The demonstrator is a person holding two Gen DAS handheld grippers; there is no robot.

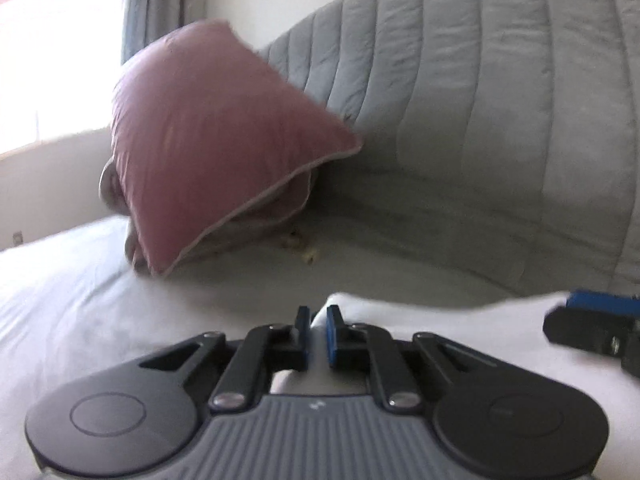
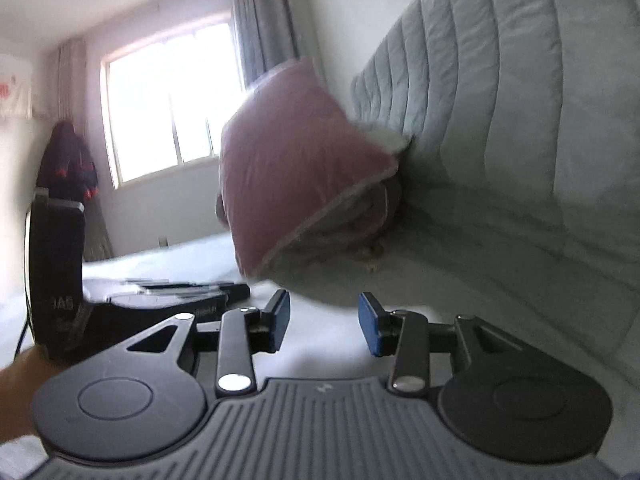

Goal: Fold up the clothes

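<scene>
Two grippers work over a bed with a white sheet (image 1: 80, 300). On the left, the left gripper (image 1: 318, 334) has its blue pads drawn narrow, pinching a raised fold of the white garment (image 1: 460, 332). That cloth lies spread on the bed under and beside it, its visible far edge running left to right toward the right gripper (image 1: 592, 324) at the frame's right side. Beyond, a pink pillow (image 1: 216, 136) leans tilted against the grey quilted headboard (image 1: 500, 100). In the right wrist view, the right gripper (image 2: 324, 322) stands wide apart with nothing between its pads, and the left gripper (image 2: 168, 300) lies to its left
</scene>
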